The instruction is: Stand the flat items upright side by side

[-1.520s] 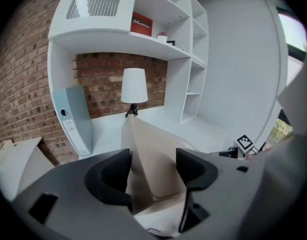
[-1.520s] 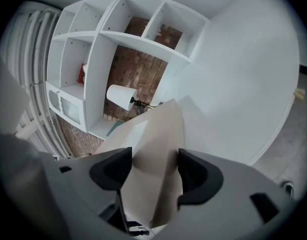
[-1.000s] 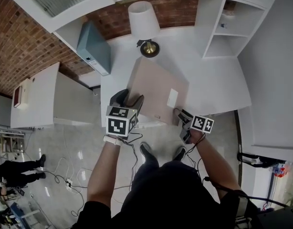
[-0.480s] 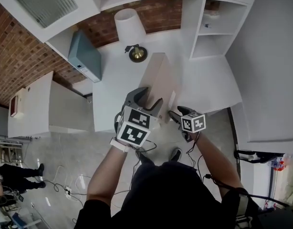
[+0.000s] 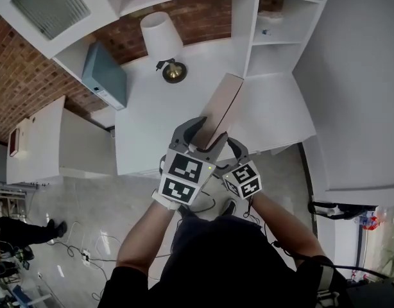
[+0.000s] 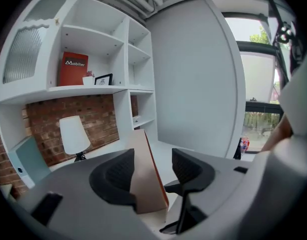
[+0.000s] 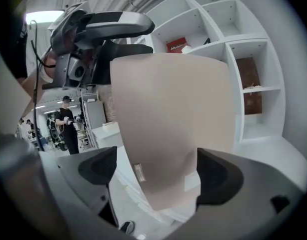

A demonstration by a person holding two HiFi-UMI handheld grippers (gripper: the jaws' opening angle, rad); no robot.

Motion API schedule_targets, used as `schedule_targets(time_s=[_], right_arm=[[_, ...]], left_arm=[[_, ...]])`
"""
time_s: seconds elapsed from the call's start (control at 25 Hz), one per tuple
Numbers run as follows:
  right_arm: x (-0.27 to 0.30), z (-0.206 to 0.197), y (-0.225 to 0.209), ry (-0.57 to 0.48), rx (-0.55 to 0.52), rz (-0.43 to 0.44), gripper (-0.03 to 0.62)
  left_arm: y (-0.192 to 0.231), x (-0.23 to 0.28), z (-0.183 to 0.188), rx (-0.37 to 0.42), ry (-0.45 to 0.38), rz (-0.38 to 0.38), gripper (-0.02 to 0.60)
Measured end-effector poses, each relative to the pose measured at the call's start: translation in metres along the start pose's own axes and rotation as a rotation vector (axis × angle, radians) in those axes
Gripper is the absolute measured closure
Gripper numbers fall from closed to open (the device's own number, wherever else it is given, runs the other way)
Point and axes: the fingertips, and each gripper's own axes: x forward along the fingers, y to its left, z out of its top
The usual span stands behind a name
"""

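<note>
A tan folder (image 5: 221, 108) stands tilted on its long edge on the white desk (image 5: 152, 114). My left gripper (image 5: 206, 133) straddles its near end. In the left gripper view the folder (image 6: 143, 174) lies against the left pad, and the jaws have just been closing on it. My right gripper (image 5: 228, 154) is close by on the right; its jaws have just been opening. In the right gripper view the folder's broad face (image 7: 168, 119) fills the space ahead of the wide jaws, and neither pad presses it. A teal binder (image 5: 104, 76) stands upright at the desk's left.
A white lamp (image 5: 162, 37) with a brass base stands at the back of the desk. Open white shelves (image 5: 274, 37) rise at the back right, and a red book (image 6: 72, 69) stands on the upper shelf. A person (image 7: 68, 124) stands far off.
The tan folder has gone from lying flat to standing on its edge. Both grippers have risen and drawn together at its near end. The right jaws have spread wide.
</note>
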Motion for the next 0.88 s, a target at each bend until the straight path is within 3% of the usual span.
schedule_targets(time_s=[0.12,0.24,0.44,0.64,0.76,0.88], right_arm=[[0.004,0.009,-0.005,-0.017,0.004,-0.092,0.109],[0.012,0.014,-0.004,-0.007,0.000,-0.115,0.106],[0.017,0.021,-0.003,-0.017,-0.074,-0.058,0.146],[0.025,0.024,0.002,-0.032,-0.142,-0.006,0.180],[0.027,0.024,-0.002,-0.036,-0.140,0.011,0.181],[0.028,0.023,-0.005,-0.038,-0.132,0.027,0.181]], left_arm=[[-0.003,-0.002,0.004,-0.024,-0.045,0.023,0.345],[-0.011,-0.002,0.006,-0.034,-0.062,0.012,0.345],[-0.016,-0.005,0.007,-0.048,-0.090,-0.023,0.345],[0.010,-0.043,0.020,-0.072,-0.250,-0.021,0.345],[0.046,-0.061,-0.021,-0.063,-0.247,-0.030,0.337],[0.053,-0.043,-0.076,-0.124,-0.172,-0.173,0.284]])
